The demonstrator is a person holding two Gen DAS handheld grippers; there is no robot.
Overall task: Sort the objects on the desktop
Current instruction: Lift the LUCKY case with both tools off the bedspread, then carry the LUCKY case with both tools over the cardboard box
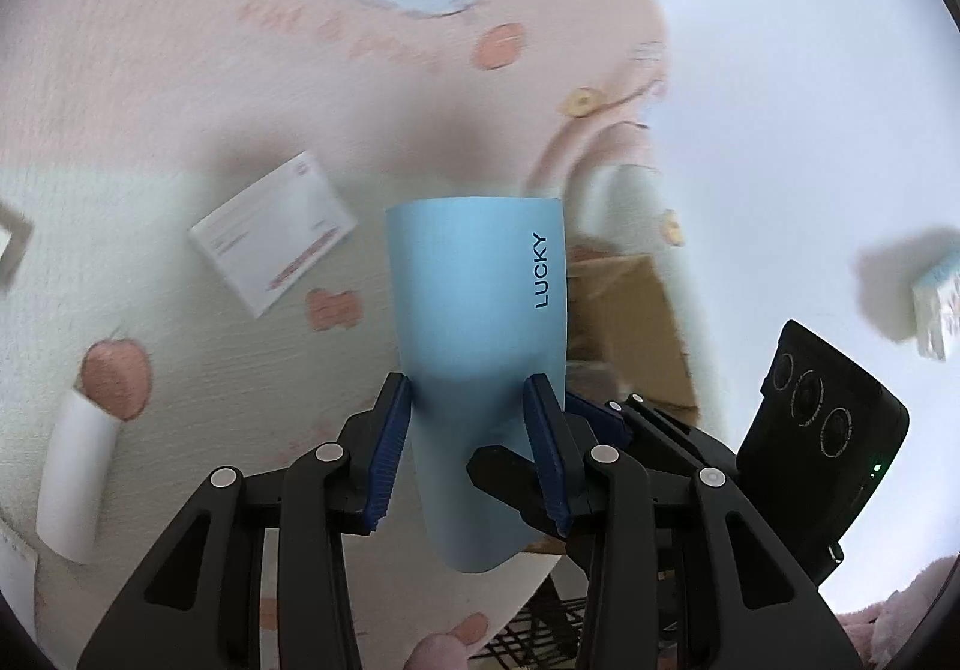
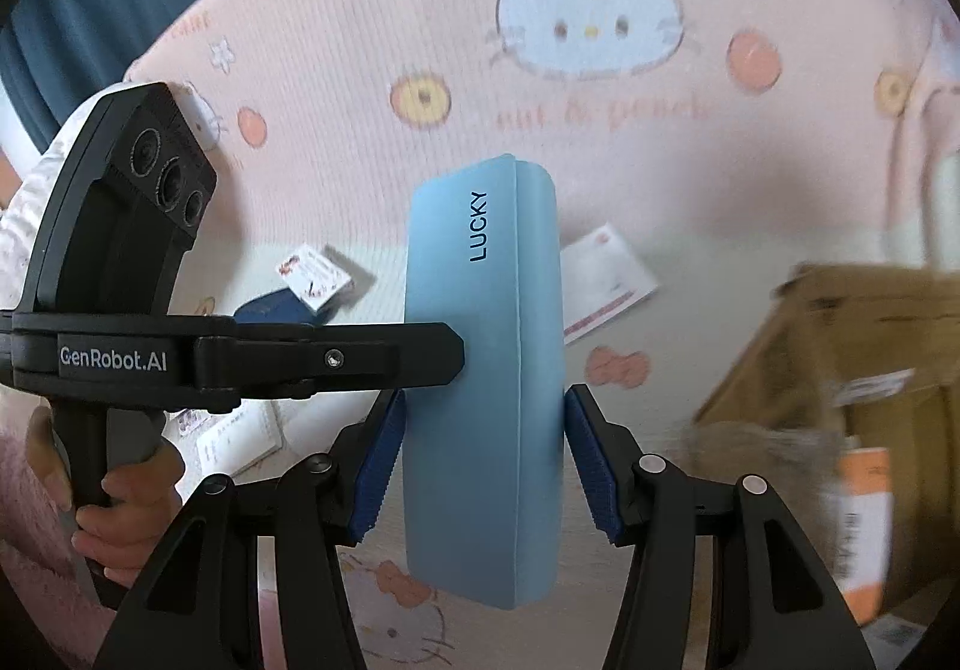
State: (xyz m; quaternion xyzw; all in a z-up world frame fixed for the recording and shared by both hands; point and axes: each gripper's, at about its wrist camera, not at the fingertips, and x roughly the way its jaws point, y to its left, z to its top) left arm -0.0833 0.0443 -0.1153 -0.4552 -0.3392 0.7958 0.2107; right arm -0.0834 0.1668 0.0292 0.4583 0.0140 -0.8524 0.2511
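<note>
Here one blue case (image 1: 474, 310) is clamped by both grippers, left (image 1: 471, 430) and right (image 2: 483, 460); one cardboard box (image 2: 852, 346) sits nearby.

Soft, even, daylight-like light in both views, bright without harsh glare. Washed-out white on the far right of the left wrist view. Diffuse grey shadow on the patterned cloth (image 1: 252, 87) just beyond the light blue case (image 1: 474, 310), darker shadow beside the small box (image 1: 936, 304) far right. Heavy motion blur across the cloth print, the white card (image 1: 273, 238) and the cardboard box (image 2: 840, 370) to the right; sharp focus only on the case (image 2: 480, 370), its LUCKY lettering and the blue finger pads (image 2: 378, 466). Strong fisheye bending towards the edges, black vignette at the corners.
</note>
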